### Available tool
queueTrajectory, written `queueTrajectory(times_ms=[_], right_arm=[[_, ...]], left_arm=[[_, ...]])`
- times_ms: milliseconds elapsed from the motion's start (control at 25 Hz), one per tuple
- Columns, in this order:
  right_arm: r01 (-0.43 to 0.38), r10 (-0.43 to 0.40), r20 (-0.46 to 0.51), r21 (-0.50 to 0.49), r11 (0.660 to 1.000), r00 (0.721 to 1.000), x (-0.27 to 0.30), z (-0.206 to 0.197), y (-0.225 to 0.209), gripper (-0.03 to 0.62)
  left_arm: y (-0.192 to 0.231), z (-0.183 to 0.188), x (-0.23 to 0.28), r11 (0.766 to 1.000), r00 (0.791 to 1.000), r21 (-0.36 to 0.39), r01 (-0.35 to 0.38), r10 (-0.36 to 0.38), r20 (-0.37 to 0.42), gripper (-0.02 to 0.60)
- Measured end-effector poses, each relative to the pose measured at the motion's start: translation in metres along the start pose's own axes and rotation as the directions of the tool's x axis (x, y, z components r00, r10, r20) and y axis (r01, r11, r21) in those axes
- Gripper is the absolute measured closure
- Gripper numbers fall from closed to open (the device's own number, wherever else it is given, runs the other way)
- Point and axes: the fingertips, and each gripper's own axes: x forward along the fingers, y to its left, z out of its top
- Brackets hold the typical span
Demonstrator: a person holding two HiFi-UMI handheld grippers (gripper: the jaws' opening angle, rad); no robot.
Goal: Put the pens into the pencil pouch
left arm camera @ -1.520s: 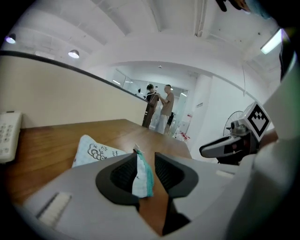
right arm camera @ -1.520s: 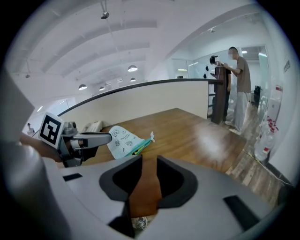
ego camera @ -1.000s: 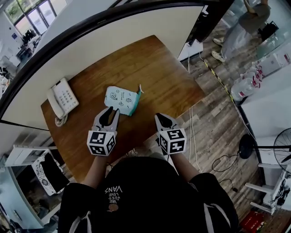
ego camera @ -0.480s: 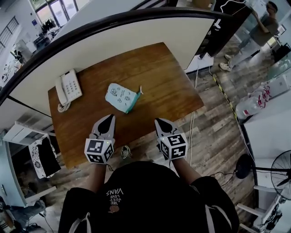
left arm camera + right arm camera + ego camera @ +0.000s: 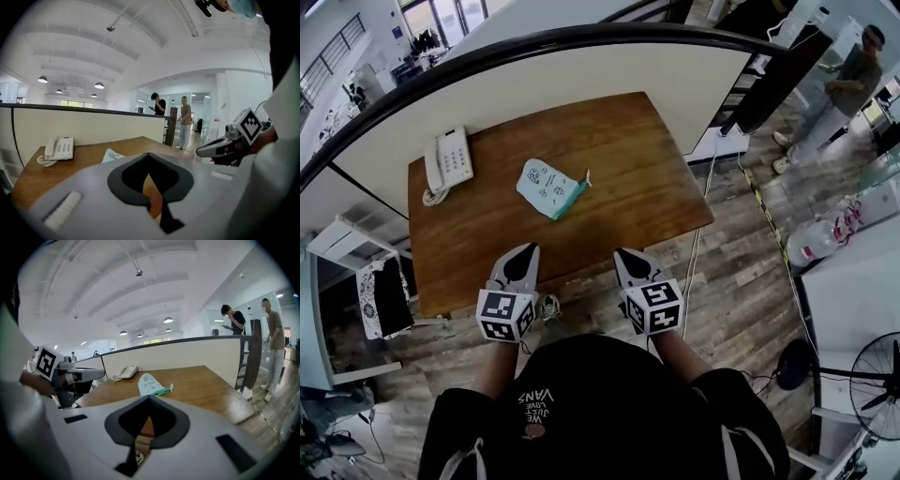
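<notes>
The pale blue printed pencil pouch (image 5: 549, 187) lies flat in the middle of the brown wooden table (image 5: 609, 141), with a small green and white end sticking out at its right. No loose pen shows on the table. My left gripper (image 5: 528, 251) and right gripper (image 5: 624, 254) hover side by side at the table's near edge, well short of the pouch, both shut and empty. The left gripper view has the pouch (image 5: 111, 155) beyond the shut left gripper (image 5: 149, 153). The right gripper view shows the pouch (image 5: 151, 384) past the shut right gripper (image 5: 150, 397).
A white telephone (image 5: 450, 159) sits at the table's far left corner, against a low cream partition (image 5: 581, 66). A person (image 5: 848, 80) stands on the plank floor at the far right. A white fan (image 5: 872, 384) stands at lower right.
Both grippers drew back from the pouch to the table's near edge as the person stepped back. The left gripper's jaws, open a second ago, have shut.
</notes>
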Motion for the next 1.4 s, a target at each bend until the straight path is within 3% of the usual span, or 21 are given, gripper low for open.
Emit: queueTrajectory(times_ms=[720, 1400], right_arm=[[-0.098, 0.098, -0.023, -0.035, 0.995, 0.995, -0.035, -0.035, 0.017, 0.582], [-0.113, 0.112, -0.02, -0.056, 0.992, 0.993, -0.046, -0.037, 0.018, 0.582]], left_arm=[[-0.05, -0.035, -0.042, 0.996, 0.996, -0.03, -0.088, 0.088, 0.0, 0.569], [-0.069, -0.035, -0.045, 0.996, 0.997, -0.032, -0.079, 0.079, 0.011, 0.571]])
